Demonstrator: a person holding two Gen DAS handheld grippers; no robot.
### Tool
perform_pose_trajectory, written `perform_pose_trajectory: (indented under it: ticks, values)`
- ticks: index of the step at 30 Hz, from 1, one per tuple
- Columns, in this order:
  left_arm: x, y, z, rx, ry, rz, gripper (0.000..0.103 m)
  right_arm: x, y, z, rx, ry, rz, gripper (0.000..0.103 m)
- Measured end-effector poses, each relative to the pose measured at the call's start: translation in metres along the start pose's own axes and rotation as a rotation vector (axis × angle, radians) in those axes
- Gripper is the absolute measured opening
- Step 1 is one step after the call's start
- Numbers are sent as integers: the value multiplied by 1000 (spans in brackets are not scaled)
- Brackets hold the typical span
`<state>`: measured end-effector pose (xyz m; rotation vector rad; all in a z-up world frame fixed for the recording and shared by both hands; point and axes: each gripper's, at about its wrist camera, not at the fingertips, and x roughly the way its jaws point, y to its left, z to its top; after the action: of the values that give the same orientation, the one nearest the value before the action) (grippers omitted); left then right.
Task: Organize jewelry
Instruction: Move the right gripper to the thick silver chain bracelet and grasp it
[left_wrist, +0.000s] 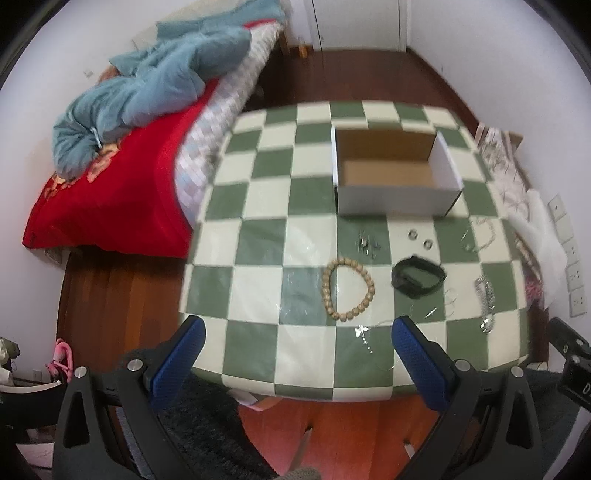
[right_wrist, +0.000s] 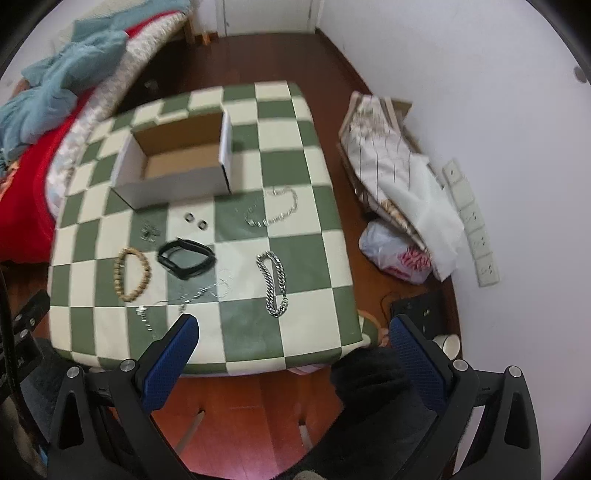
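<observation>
- Left wrist view: the left gripper (left_wrist: 297, 325) hovered over the near edge of the desk (left_wrist: 258, 206), its blue fingers (left_wrist: 421, 354) spread wide and holding nothing. The wooden bead bracelet (left_wrist: 348, 288) lay flat just ahead of it, with the black band (left_wrist: 418, 277) beside it to the right and the open cardboard box (left_wrist: 395, 173) further back, with no jewelry seen inside.
- A thin chain (left_wrist: 364, 338) lay almost between the fingertips; closing there could likely snag it or drag it off the edge onto the floor.
- The bead bracelet looked likely to roll or stretch if pinched on one bead only.
- Right wrist view: the right gripper (right_wrist: 291, 326) also hung at the near edge, fingers (right_wrist: 415, 350) wide apart and empty. The heavy silver chain (right_wrist: 274, 284) lay ahead, the fine necklace (right_wrist: 273, 212) nearer the box (right_wrist: 173, 166), and two small rings (right_wrist: 195, 220) sat just in front of it.
- The rings seemed too small for broad pads and might skid away.
- The view was blurred, so aim on the fine, tangled pieces (right_wrist: 207, 290) could easily miss.
- Both grippers reaching toward the middle pieces risked colliding.
</observation>
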<state>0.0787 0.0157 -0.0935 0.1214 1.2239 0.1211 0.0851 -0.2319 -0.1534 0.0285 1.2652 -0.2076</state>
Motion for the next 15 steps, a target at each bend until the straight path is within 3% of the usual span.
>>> perform_pose_trajectory:
  ticks: [7, 15]
  values:
    - [57, -20, -7, 48, 109, -4, 102, 72, 0, 5, 32, 119, -1, 103]
    - [104, -43, -22, 80, 205, -48, 102, 121, -10, 2, 54, 210, -11, 103]
